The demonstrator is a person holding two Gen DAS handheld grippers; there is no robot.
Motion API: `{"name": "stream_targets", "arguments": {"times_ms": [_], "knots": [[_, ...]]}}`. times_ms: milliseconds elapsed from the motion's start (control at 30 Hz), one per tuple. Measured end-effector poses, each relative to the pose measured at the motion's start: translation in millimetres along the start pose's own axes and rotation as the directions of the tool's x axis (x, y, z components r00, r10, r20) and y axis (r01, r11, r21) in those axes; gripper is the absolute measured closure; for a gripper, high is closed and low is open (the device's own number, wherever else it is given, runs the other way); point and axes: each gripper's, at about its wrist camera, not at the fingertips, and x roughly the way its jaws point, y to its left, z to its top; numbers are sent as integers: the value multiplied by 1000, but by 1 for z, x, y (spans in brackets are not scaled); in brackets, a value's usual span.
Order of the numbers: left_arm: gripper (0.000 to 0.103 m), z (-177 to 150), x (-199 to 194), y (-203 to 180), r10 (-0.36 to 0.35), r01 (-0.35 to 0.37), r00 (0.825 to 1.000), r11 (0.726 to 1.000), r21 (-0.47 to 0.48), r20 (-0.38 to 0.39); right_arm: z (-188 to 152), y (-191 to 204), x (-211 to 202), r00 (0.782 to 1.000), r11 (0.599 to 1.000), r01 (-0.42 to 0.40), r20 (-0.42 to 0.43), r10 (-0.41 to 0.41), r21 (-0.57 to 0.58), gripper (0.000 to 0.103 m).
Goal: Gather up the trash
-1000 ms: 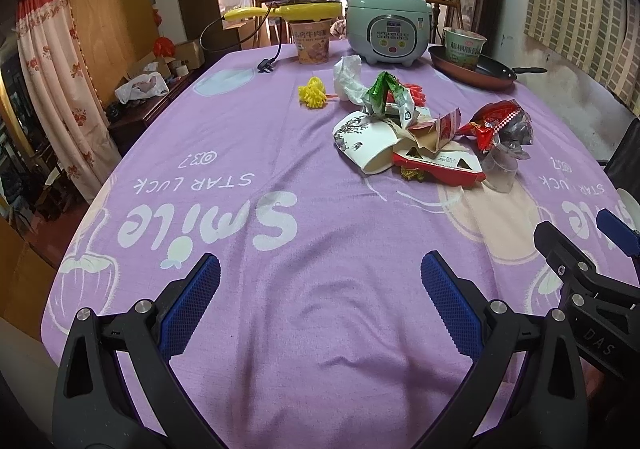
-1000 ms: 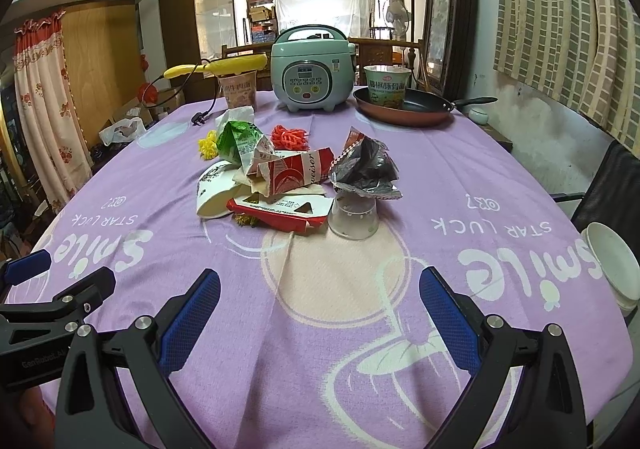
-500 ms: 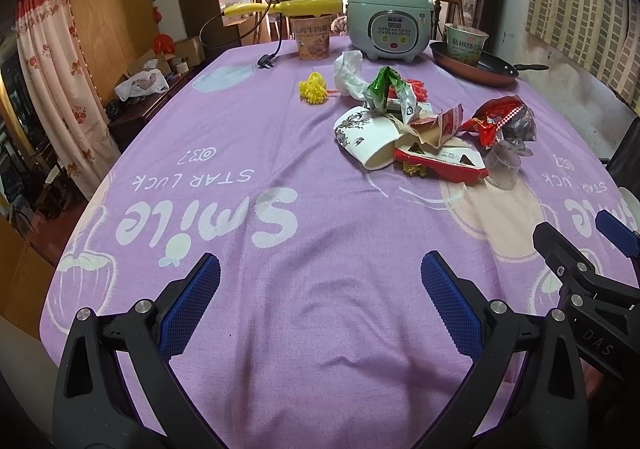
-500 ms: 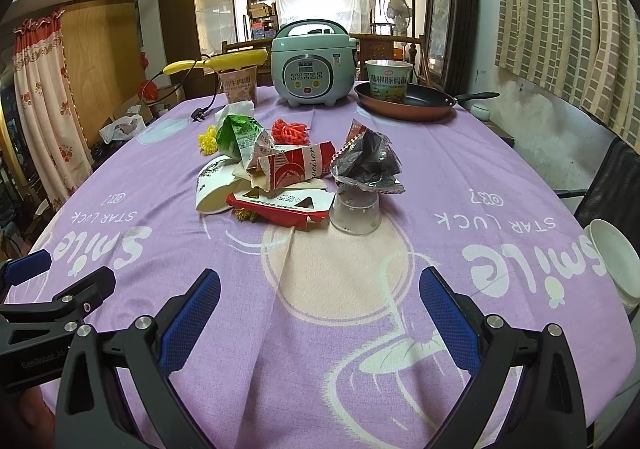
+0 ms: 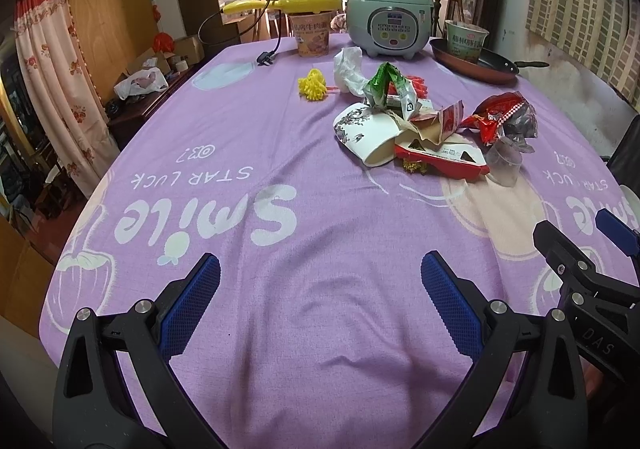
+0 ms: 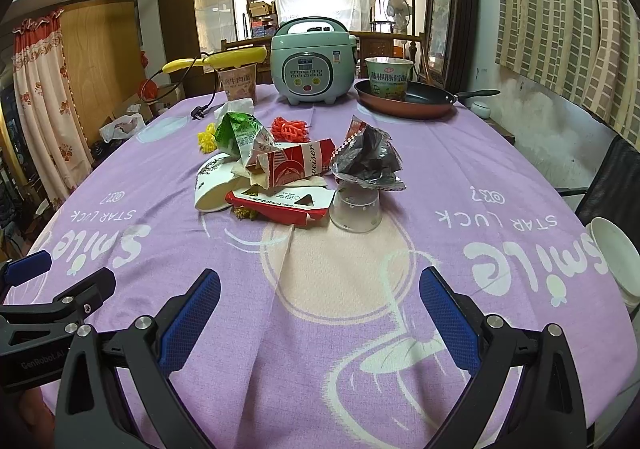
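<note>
While you hold both tools low over the table (image 5: pixel 248 129):
Left gripper (image 5: pixel 320 301): your fingers spread wide, grasping nothing.
Trash pile (image 6: pixel 288 173): mid-table, well ahead; paper cup (image 6: pixel 214 189), red carton (image 6: pixel 280 205), clear cup (image 6: pixel 356 209) under dark wrapper (image 6: pixel 370 161).
Right gripper (image 6: pixel 320 309): fingers likewise spread, unloaded.

The purple tablecloth (image 5: pixel 248 137) carried white print, upside down from the near edge: "Smile" in large letters and "STAR LUCK" beyond it, toward both the left and right edges. In the right wrist view the left gripper's (image 6: pixel 60 277) black body read "GenRobot.AI", and in the left wrist view the right gripper's (image 5: pixel 592 245) body read "DAS". A red carton (image 6: pixel 298 169) in the trash pile showed "weiser"; the Chinese print on the two noodle cups by the far edge could not be made out.
</note>
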Motion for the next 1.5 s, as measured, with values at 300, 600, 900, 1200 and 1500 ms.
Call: {"name": "stream_targets", "arguments": {"times_ms": [300, 600, 900, 1200, 1500], "knots": [[6, -1, 1, 0, 1, -1, 1000, 1000, 2, -3, -1, 0, 2, 1000, 1000, -1, -3, 1, 3, 5], [6, -1, 1, 0, 3, -3, 1000, 1000, 2, -4, -4, 0, 3, 1000, 1000, -4, -9, 4, 3, 5], [6, -3, 5, -2, -3, 3, 1000, 1000, 11, -13, -3, 0, 4, 1000, 1000, -1, -12, 1, 5, 5], [6, -2, 7, -4, 0, 0, 1000, 1000, 15, -19, -4, -1, 5, 1000, 1000, -2, -20, 2, 11, 5], [6, 15, 7, 3, 59, -60, 998, 998, 28, 29, -2, -16, 4, 999, 1000, 6, -40, -5, 24, 5]]}}
